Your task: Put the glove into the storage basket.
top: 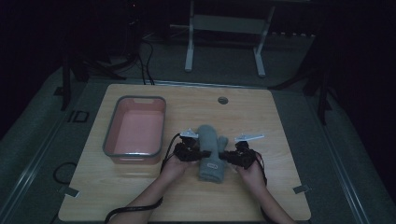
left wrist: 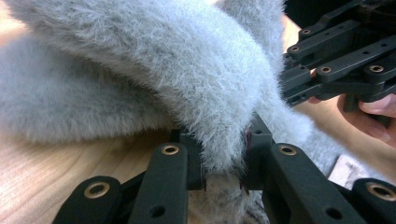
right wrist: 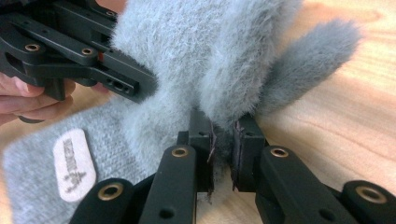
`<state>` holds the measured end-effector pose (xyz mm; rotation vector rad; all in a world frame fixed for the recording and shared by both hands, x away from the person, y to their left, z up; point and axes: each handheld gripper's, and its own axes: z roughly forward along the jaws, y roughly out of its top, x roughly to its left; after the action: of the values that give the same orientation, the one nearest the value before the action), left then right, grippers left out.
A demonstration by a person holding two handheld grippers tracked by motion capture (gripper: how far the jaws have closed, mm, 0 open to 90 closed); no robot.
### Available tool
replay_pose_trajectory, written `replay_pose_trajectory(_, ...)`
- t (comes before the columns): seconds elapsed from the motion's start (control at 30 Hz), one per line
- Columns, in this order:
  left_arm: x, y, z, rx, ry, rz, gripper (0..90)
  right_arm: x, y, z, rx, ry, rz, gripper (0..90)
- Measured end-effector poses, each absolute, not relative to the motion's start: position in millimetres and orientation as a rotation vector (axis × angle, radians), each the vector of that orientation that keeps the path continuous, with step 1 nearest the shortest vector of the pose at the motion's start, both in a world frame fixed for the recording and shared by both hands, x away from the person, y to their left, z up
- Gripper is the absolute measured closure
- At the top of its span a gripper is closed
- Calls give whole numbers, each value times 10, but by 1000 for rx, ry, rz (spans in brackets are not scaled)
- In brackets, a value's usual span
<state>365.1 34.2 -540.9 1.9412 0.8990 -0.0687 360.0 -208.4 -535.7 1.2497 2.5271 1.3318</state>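
High view | mitten [top: 211, 149] lengthwise toward far edge | cuff nearest person

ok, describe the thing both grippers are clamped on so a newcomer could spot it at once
Start at the wooden table, then look right of the pink bin. The mitten lies between the left gripper and right gripper, each pinching one edge. It is fuzzy grey, has a thumb, a ribbed cuff and a small white label.

A fluffy grey mitten [top: 211, 152] is seen at the middle of the frame, lying flat on the wood, thumb to the right, white label near the bottom cuff.
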Motion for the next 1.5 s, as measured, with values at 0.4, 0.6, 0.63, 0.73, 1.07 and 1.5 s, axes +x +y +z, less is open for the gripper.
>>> replay_pose_trajectory(0.4,3617,423,-4972,1913,824,-42,775,3522,-2120,-4957,1188,2459,1468,817)
replay_pose_trajectory(0.6,3666,556,-4693,1916,788,-25,775,3542,-2048,-4694,1135,2439,1525,818)
replay_pose_trajectory(0.63,3677,585,-4659,1914,783,-20,775,3552,-2026,-4660,1129,2442,1530,819)
replay_pose_trajectory(0.73,3704,679,-4570,1912,782,-16,775,3587,-1948,-4570,1106,2442,1547,819)
replay_pose_trajectory(1.07,3767,994,-4308,1908,797,25,775,3723,-1634,-4315,1039,2459,1573,819)
replay_pose_trajectory(1.5,3786,1605,-3982,1889,841,102,774,3908,-1030,-3997,928,2488,1609,820)
